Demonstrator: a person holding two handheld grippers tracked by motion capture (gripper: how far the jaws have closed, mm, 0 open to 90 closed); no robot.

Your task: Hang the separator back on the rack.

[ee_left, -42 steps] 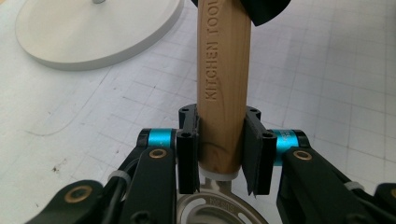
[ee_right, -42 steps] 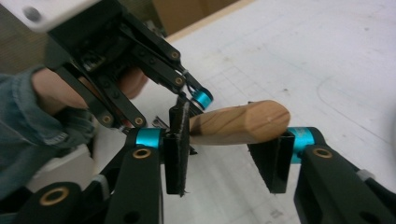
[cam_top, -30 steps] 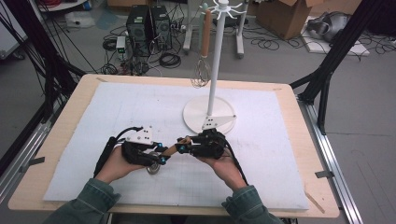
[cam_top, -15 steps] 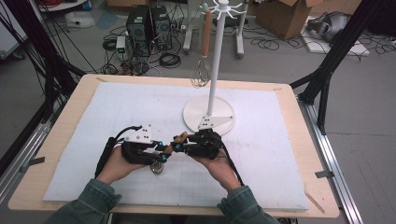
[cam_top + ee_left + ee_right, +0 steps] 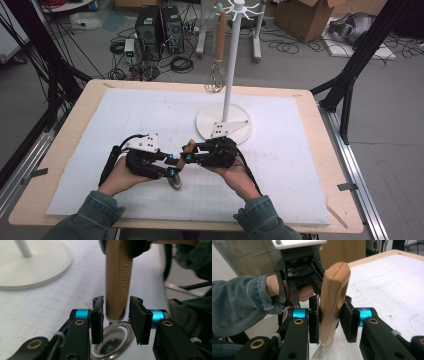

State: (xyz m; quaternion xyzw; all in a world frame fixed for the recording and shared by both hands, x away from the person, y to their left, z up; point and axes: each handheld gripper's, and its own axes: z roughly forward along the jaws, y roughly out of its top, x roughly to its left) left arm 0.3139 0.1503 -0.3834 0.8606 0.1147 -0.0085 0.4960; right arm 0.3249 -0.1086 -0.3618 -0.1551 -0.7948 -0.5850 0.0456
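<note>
A utensil with a wooden handle and a round metal head hangs between my two grippers over the white mat, near its front. My right gripper is shut on the upper handle, and its jaws have just been closing on it. My left gripper has its pads against the handle's lower end, just above the metal head. Its jaws have just been opening a little with the handle still between them. In the high view, the left gripper and right gripper meet tip to tip.
A white stand with a round base rises behind the right hand. A wire whisk hangs from its top hooks. The white mat covers most of the wooden table. Computers, cables and boxes lie on the floor beyond.
</note>
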